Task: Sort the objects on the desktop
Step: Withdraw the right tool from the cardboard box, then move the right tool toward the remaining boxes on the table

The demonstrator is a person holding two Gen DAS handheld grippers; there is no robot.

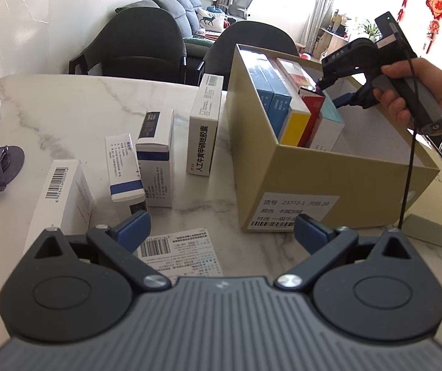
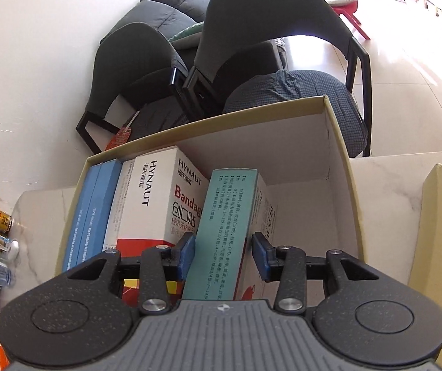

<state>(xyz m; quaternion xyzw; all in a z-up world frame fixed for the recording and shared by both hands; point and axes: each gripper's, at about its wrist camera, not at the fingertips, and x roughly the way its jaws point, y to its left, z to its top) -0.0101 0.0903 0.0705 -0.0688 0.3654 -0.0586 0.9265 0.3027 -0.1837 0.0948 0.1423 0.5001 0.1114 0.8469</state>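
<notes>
Left wrist view: the left gripper hangs low over the marble table, its jaws spread wide with nothing between them; a printed leaflet lies flat just beneath. Ahead of it, toward the table's left edge, four medicine cartons wait upright: a barcoded white box, a blue-striped box, a dark-banded box and a taller white box with red lettering. Toward the right edge stands the open tan shoebox, already holding a row of upright packs. A hand holds the right gripper over that row.

Right wrist view: the right gripper points down into the shoebox. Its jaws are parted on either side of a teal carton; a gap shows at the right pad, while the left pad sits so close that contact is hard to rule out. The teal carton stands beside a HYNAUT bandage box and two blue packs, with free floor to its right.

This reads as the release of one sorted carton. Next, the right gripper needs to lift clear without tipping the teal carton, then fetch another box from the table.
</notes>
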